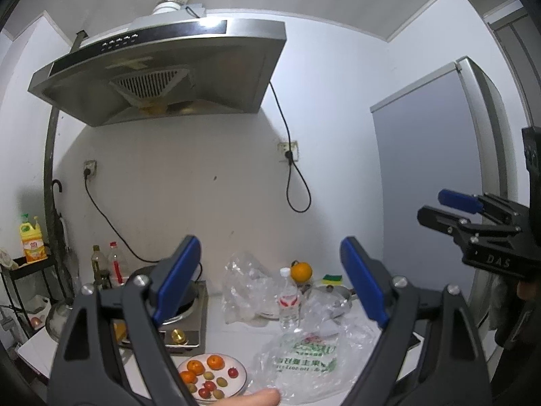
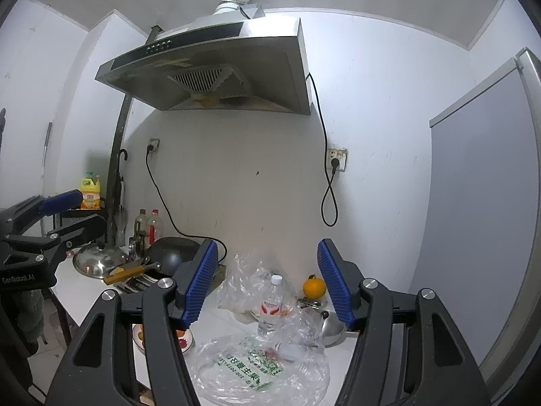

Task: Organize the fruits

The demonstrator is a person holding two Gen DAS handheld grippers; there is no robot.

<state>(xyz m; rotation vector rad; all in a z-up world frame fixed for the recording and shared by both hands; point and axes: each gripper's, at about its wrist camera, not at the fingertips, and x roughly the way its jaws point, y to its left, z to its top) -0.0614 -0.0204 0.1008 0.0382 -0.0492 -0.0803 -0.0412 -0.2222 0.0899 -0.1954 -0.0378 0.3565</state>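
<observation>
Left wrist: both tools (image 1: 272,279) (image 2: 267,282) open, empty; plastic bag (image 1: 304,358), bottle (image 1: 289,301) beside fruit plate (image 1: 236,365).

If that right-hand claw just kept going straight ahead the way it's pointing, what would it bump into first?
Probably the bare back wall. The right gripper is open and held above the counter, aimed level, so it would likely pass over the water bottle and crumpled plastic bags. Depth is hard to judge through the fisheye lens.
</observation>
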